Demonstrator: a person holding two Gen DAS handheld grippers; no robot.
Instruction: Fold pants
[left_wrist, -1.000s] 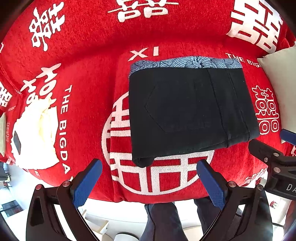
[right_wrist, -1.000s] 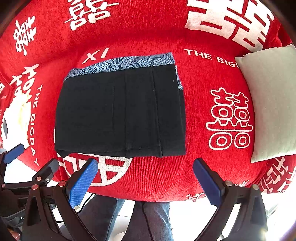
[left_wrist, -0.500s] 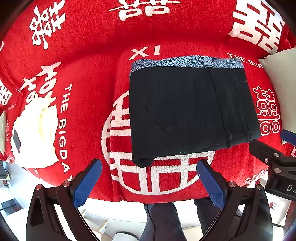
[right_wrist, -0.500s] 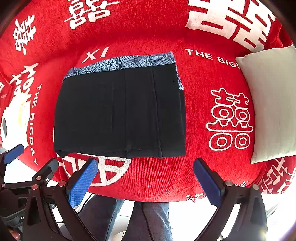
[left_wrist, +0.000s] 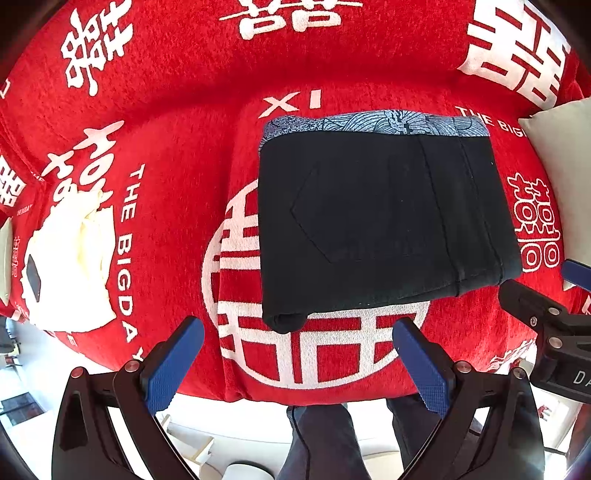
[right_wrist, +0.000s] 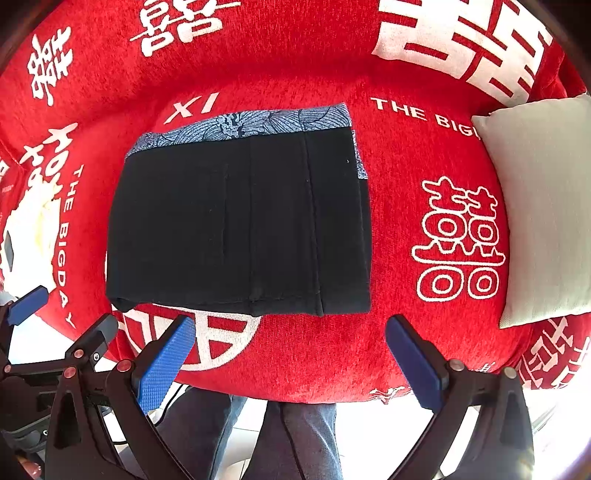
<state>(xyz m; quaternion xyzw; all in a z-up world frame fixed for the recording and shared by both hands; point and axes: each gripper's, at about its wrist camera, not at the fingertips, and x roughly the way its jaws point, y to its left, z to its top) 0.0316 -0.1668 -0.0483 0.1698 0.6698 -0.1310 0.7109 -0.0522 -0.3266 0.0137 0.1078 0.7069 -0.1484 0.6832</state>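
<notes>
Black pants (left_wrist: 380, 225) (right_wrist: 240, 229) lie folded into a flat rectangle on the red cover, a blue patterned waistband lining showing along their far edge. A back pocket faces up on the left half. My left gripper (left_wrist: 299, 365) hovers open near the front edge, just short of the pants' near left corner, holding nothing. My right gripper (right_wrist: 291, 362) is open too, below the pants' near edge, with nothing between its blue pads. Each gripper shows at the side of the other's view.
The red cover (left_wrist: 177, 122) with white characters drapes a cushioned seat. A cream garment (left_wrist: 70, 258) lies at the left. A pale cushion (right_wrist: 543, 206) rests at the right. A person's legs in dark trousers (right_wrist: 295, 435) stand below the front edge.
Almost nothing differs; the views shift very slightly and the pants stay flat and still. Both grippers remain open.
</notes>
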